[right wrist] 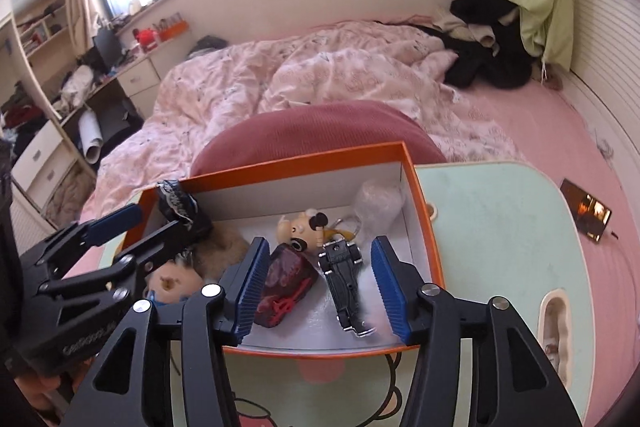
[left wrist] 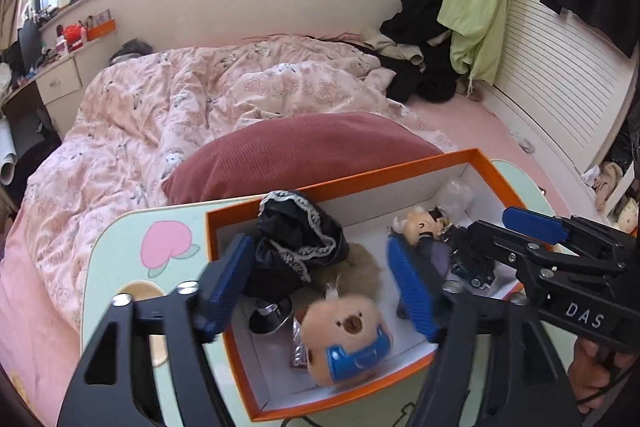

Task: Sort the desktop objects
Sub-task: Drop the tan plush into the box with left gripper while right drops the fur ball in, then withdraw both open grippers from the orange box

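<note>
Grippers first: your left gripper (left wrist: 324, 291) hangs over the orange box (left wrist: 360, 179) with its blue pads spread wide, and nothing is clamped between them. A plush doll (left wrist: 344, 331) in a black frilled dress (left wrist: 296, 243) lies in the box below that gap. Your right gripper (right wrist: 316, 291) stands partly open above the same box, pads clear of the black toy car (right wrist: 344, 279) lying between them. A dark red wrapped item (right wrist: 286, 279) sits on the box floor beside its left pad; whether they touch cannot be told.

You have the box on a pale green lap table (right wrist: 500, 227) printed with cartoon fruit, set on a bed with a pink quilt (left wrist: 180, 107) and a red cushion (left wrist: 312, 147) just beyond.

Only your right view shows a phone (right wrist: 586, 215) lying on the pink sheet past the table's edge. A small big-headed figure (right wrist: 304, 227) and a clear wrapped bundle (right wrist: 378, 203) rest at the box's far end.
</note>
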The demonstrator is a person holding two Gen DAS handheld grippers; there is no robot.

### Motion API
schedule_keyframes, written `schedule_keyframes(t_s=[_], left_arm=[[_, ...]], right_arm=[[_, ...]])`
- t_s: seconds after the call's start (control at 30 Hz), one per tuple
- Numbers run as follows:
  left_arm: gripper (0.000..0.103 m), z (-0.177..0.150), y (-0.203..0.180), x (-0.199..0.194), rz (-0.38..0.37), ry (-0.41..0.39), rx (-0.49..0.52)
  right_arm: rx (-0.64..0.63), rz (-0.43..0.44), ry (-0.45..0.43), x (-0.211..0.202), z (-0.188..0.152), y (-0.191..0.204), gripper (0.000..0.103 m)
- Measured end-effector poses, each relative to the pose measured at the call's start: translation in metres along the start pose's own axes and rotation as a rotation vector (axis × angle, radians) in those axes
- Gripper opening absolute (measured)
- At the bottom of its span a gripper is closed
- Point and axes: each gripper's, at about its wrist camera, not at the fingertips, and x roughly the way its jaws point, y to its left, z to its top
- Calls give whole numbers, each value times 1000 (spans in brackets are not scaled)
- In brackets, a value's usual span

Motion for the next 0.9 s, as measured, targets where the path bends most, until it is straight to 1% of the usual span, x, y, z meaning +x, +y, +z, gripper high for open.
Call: schedule_keyframes(t_s=[0.17, 0.3, 0.47, 0.5, 0.6, 0.7, 0.8, 0.9], left_arm=[[81, -7, 0, -9, 18, -12, 13], [81, -14, -1, -26, -8, -35, 2], [81, -36, -11, -49, -39, -46, 4], [81, -43, -14, -52, -43, -40, 9], [81, -63, -22, -57, -47, -20, 19], [81, -85, -30, -55, -53, 5, 31], [81, -102, -35, -41, -56, 60, 35], [81, -109, -36, -21, -52, 139, 18]], right_arm=[[-32, -45, -15, -6, -10, 1, 55], [-56, -62, -55, -22, -24, 2, 59], [-113, -86, -98, -44, -47, 4, 65], [-128, -93, -101, -48, -52, 5, 69], [-145, -91, -99, -57, -71, 4, 69], [-160, -88, -74, -57, -92, 2, 71], [-179, -126, -28, -44, -111, 0, 72], [-155, -137, 33, -27, -125, -7, 72]])
